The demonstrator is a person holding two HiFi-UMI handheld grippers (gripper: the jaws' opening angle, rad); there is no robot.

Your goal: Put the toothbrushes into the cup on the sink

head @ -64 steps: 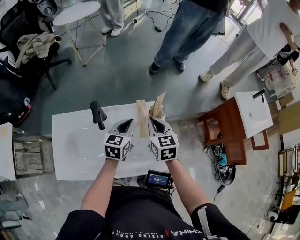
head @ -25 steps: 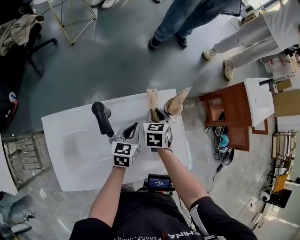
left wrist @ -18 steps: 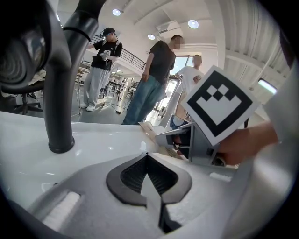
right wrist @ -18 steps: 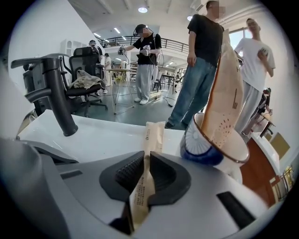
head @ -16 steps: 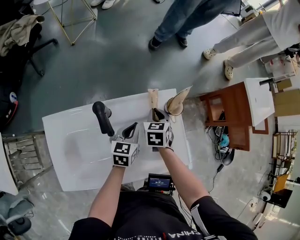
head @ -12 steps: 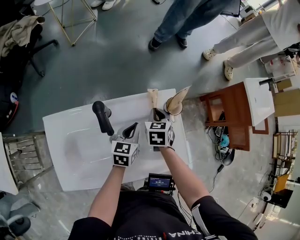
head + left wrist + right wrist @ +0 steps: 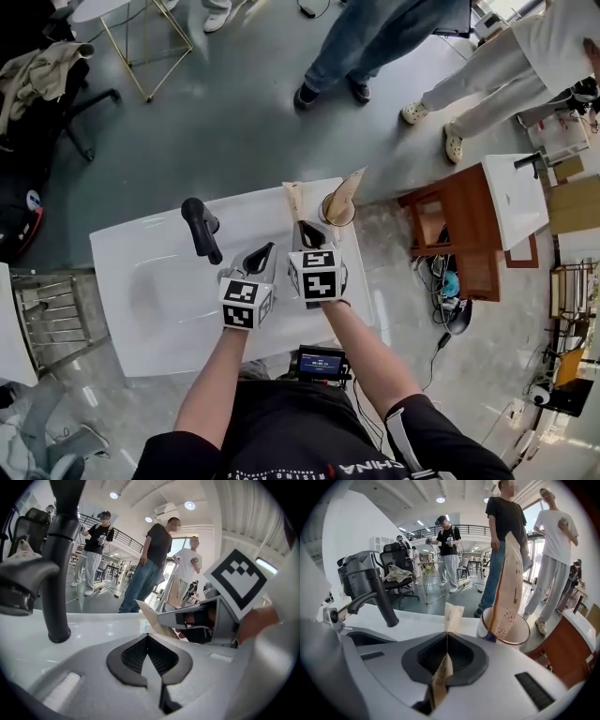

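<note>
Two toothbrushes, one done: white sink (image 7: pixel 141 281) carries the cup (image 7: pixel 328 216). Left gripper (image 7: pixel 149 639), left of the cup, has its jaws together on nothing. Right gripper (image 7: pixel 446 644), near the cup, has just clamped its jaws on the second wrapped toothbrush (image 7: pixel 452 616). First toothbrush (image 7: pixel 345 190) stands in the cup. Step looks like pick-up; next, carry over the cup's rim, tip in, release.

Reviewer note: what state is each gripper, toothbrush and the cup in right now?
Left gripper: shut, empty.
Right gripper: jaws just closed; shut on held toothbrush.
Held toothbrush: wrapped, outside the cup.
Other toothbrush: wrapped, standing tilted in cup.
Cup: upright on sink.
</note>
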